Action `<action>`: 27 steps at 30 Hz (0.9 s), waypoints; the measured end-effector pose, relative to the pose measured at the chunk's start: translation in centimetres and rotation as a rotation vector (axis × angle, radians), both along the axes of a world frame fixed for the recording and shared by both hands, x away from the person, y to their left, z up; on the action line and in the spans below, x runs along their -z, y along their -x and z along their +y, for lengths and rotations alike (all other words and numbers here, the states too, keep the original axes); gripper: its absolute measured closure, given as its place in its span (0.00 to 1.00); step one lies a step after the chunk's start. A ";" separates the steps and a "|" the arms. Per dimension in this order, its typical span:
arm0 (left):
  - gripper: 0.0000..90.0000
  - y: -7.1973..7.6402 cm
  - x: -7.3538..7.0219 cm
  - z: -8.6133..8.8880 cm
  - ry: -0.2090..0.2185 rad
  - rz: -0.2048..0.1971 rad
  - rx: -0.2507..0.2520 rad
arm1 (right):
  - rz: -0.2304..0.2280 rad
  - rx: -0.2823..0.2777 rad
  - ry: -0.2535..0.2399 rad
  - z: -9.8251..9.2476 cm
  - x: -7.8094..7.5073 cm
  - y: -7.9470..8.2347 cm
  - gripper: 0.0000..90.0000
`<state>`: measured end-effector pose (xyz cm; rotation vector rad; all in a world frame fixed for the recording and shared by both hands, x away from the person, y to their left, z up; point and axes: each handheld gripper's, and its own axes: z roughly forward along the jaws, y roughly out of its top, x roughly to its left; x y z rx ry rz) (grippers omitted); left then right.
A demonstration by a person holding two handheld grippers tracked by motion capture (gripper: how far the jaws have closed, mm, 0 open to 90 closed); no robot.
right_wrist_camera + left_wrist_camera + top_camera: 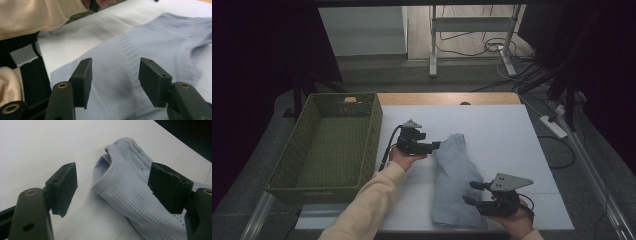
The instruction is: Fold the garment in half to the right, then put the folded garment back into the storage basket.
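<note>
white table sheet covers the worktop. green woven basket sits off its 9 o'clock edge, just beside it. folded light-blue knit top lies on the sheet from centre toward 6 o'clock, neckline end pointing to 12; in the left gripper view its ribbed collar and perforated panel show. left gripper at the top's 10 o'clock edge, near the collar, jaws parted wide, nothing between the pads, cloth below them. right gripper at 5 o'clock over the top's lower part, jaws apart, gripping nothing. cream sleeve enters from 6 o'clock.
</note>
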<state>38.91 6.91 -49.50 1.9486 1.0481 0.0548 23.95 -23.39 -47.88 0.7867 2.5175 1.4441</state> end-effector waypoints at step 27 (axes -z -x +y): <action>0.28 -3.5 0.8 -1.9 -0.041 0.005 0.045 | 0.016 0.075 0.021 -1.0 0.2 -1.0 0.47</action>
